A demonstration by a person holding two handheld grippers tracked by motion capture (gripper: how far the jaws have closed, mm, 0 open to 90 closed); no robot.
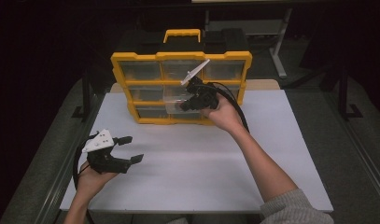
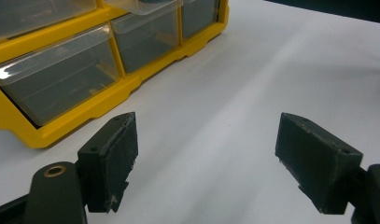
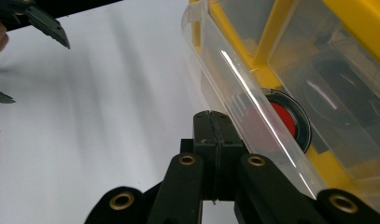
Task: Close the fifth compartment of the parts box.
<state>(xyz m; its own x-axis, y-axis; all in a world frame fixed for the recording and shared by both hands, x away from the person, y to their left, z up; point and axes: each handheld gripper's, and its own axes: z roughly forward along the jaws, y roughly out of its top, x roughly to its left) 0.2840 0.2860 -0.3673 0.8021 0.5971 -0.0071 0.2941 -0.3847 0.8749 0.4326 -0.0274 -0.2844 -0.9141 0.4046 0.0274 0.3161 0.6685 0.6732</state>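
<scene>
White table (image 1: 187, 163), with a yellow organizer case (image 1: 131, 60) standing upright at its far edge, clear drawers facing the person. 1 clear drawer (image 1: 178, 99) in the middle row is pulled partway out; a black-and-red round part (image 3: 285, 121) lies inside. Right gripper (image 1: 193, 95) is at that drawer's front, jaws closed together, touching the drawer lip; whether it pinches the lip can't be told. Left gripper (image 1: 131, 149) hovers over the near left of the table, jaws wide apart, empty.

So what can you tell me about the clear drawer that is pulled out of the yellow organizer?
The clear plastic drawer sticks partway out of the middle column of the upright yellow organizer on the white table. Through its wall a round black part with a red centre shows. The shut right gripper sits against its front lip.
</scene>
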